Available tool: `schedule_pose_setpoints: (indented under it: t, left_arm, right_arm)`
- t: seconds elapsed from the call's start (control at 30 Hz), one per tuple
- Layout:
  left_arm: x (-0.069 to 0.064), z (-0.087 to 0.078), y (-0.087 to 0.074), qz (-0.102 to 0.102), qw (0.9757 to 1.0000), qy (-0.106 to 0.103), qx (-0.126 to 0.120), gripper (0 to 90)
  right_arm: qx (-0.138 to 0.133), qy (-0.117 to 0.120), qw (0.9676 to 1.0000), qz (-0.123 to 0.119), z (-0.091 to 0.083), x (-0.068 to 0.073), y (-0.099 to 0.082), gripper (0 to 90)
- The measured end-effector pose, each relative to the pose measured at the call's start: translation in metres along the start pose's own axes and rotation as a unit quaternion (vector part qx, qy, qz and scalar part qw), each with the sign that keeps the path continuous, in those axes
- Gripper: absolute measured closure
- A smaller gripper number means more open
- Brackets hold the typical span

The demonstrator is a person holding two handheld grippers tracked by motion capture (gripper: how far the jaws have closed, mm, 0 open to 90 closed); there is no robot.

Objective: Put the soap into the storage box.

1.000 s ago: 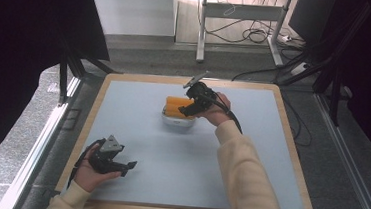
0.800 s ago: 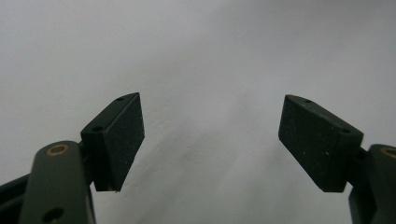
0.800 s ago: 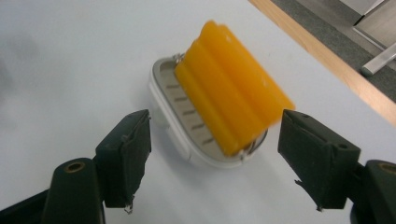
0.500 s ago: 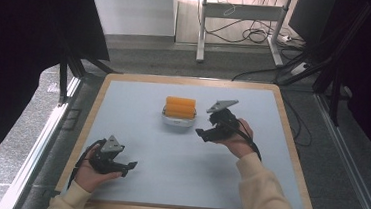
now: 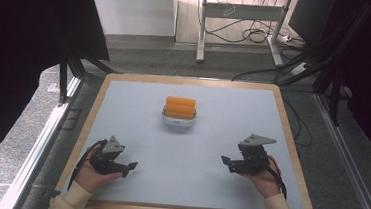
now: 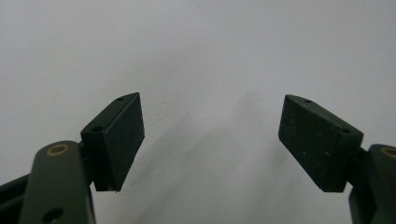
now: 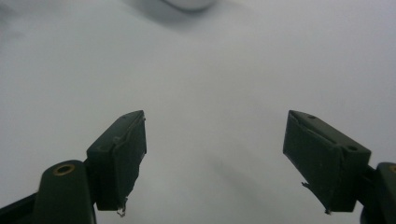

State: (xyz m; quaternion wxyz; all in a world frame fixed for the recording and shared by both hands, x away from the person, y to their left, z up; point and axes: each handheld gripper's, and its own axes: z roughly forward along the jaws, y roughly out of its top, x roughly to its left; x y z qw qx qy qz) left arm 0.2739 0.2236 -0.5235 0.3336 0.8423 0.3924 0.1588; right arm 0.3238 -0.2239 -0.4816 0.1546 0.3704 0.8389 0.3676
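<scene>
pale blue-grey board (image 5: 136, 126) with a wooden rim covers the table, and beyond it a grey floor carries loose cables (image 5: 249, 35) around a metal stand (image 5: 202, 25). near the centre of the board, a little toward 12 o'clock, an orange block (image 5: 180, 106) sits in a small white dish (image 5: 178, 122).

at about 7 o'clock the left gripper (image 5: 129, 167) lies in the person's left hand (image 5: 90, 174), low over the board and pointing toward 3 o'clock. in the left gripper view its jaws stand wide apart with nothing but bare board between the pads (image 6: 122, 140).

at about 4 o'clock the right gripper (image 5: 225, 162) is held in the right hand (image 5: 263, 180), pointing toward 9 o'clock, well apart from the dish. in the right gripper view its jaws are likewise spread wide and hold nothing; a blurred white edge, seemingly the dish (image 7: 189, 4), shows at the top.
</scene>
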Motion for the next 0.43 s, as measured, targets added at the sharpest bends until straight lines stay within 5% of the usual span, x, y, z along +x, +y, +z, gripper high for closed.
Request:
schedule_pose_setpoints:
  t: [0.2,0.43]
  left_arm:
    - [0.001,0.000,-0.001,-0.001,1.0000,0.001,0.000,22.4]
    - [0.001,0.000,0.000,0.002,1.0000,0.000,0.001,22.4]
  right_arm:
    - [0.003,-0.008,0.9998,0.016,-0.001,-0.002,-0.022,20.9]
    - [-0.021,-0.014,0.9997,0.006,0.000,0.002,-0.020,16.5]
